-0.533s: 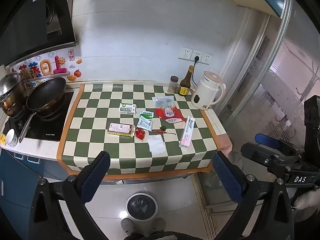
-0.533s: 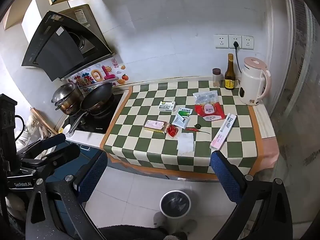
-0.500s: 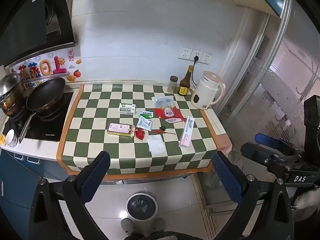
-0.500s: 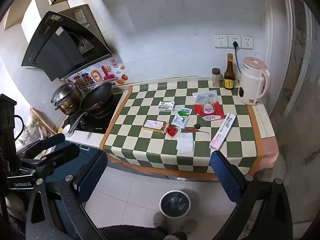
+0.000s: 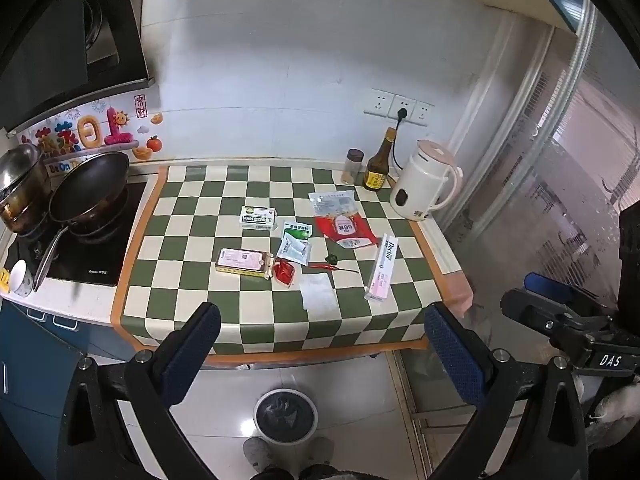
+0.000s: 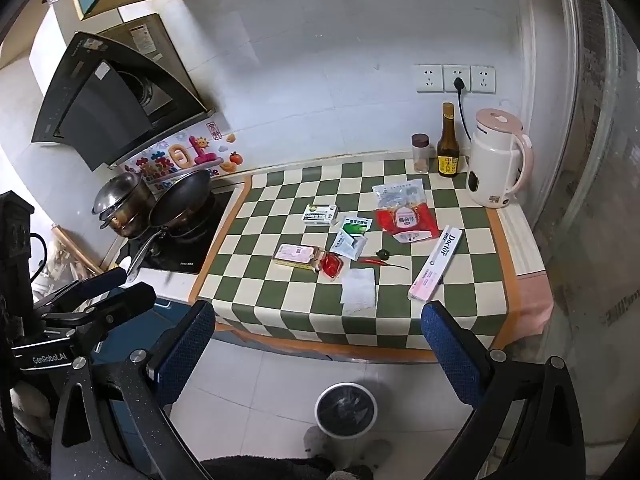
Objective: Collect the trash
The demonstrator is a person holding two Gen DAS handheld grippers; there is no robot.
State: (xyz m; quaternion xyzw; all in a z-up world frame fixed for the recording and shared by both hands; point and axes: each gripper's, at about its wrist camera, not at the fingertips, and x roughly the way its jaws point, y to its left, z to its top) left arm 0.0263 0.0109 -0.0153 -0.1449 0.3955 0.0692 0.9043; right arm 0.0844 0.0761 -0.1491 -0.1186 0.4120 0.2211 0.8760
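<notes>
Your task has not really begun, as far as I can judge: all the trash lies on the checkered tabletop (image 5: 192, 240), beyond your fingers, and nothing is seen in the trash bin's (image 5: 286, 416) black bag.

The bin stands on the floor, below and between the fingers of the left gripper (image 5: 320, 344). The right gripper (image 6: 318, 340) is also held back from the tabletop. Both have their fingers wide apart and hold nothing.

Beyond the fingertips, from large to small: the red and clear snack bag (image 5: 344, 222), the long pink Doctor box (image 5: 383, 268) toward the right finger, the pink flat box (image 5: 242, 262) toward the left finger, the white and green medicine box (image 5: 258, 217), the white paper napkin (image 5: 319, 297) nearest to you, the green sachets (image 5: 295, 242), the red wrapper (image 5: 285, 271), and the red chili (image 5: 330, 267).

Against half a second ago, almost nothing differs: the trash lies in the same places and both grippers have hardly moved.
</notes>
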